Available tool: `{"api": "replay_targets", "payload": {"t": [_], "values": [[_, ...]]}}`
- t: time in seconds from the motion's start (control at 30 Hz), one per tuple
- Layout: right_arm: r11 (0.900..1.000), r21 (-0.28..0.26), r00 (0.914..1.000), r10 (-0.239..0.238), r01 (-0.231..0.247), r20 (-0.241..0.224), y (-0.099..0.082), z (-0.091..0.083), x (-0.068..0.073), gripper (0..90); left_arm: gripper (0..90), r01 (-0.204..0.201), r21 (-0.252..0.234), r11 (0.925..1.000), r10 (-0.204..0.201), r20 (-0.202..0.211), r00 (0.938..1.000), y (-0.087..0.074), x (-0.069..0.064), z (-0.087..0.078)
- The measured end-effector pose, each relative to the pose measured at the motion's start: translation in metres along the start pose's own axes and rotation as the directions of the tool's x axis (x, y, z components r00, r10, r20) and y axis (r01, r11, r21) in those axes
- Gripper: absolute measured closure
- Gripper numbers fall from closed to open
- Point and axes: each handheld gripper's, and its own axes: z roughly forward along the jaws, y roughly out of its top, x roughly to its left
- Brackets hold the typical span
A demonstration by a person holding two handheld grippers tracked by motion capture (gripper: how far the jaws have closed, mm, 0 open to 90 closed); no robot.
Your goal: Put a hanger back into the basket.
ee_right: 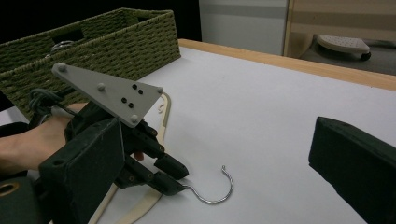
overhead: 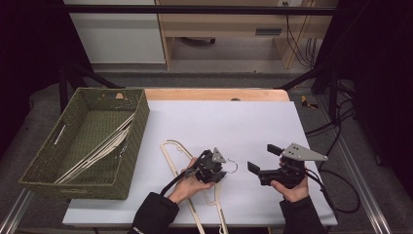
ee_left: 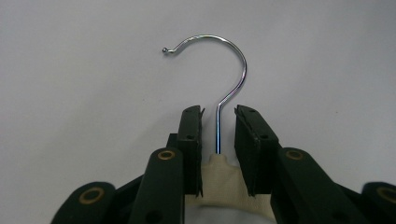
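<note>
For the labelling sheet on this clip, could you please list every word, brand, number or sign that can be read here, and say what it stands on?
None can be read.
The sleeve carries a small pale mark at its lower edge in the high view: too small and blurred to read.
The hanger, its hook, the basket, the grey plate and the left gripper show no lettering.

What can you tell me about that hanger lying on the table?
The hanger is pale wood with a shiny silver wire hook. It lies flat on the white table, beside the green basket. The left gripper straddles its neck where the hook meets the wood, jaws close on each side with small gaps showing.
</note>
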Motion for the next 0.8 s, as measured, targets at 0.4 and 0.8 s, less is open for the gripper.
{"api": "replay_targets", "payload": {"t": [0.4,0.8], "values": [[1.0000,0.006,0.9999,0.000,0.000,-0.012,0.000,0.005,0.003,3.7,84.6,0.026,0.032,0.9991,-0.025,-0.017,0.9995,0.005,0.001,0.001],[0.9990,0.044,0.9993,0.005,-0.003,-0.038,-0.007,0.013,0.009,3.9,88.9,0.003,-0.003,1.0000,-0.003,-0.015,0.9999,0.003,0.001,-0.002]]}}
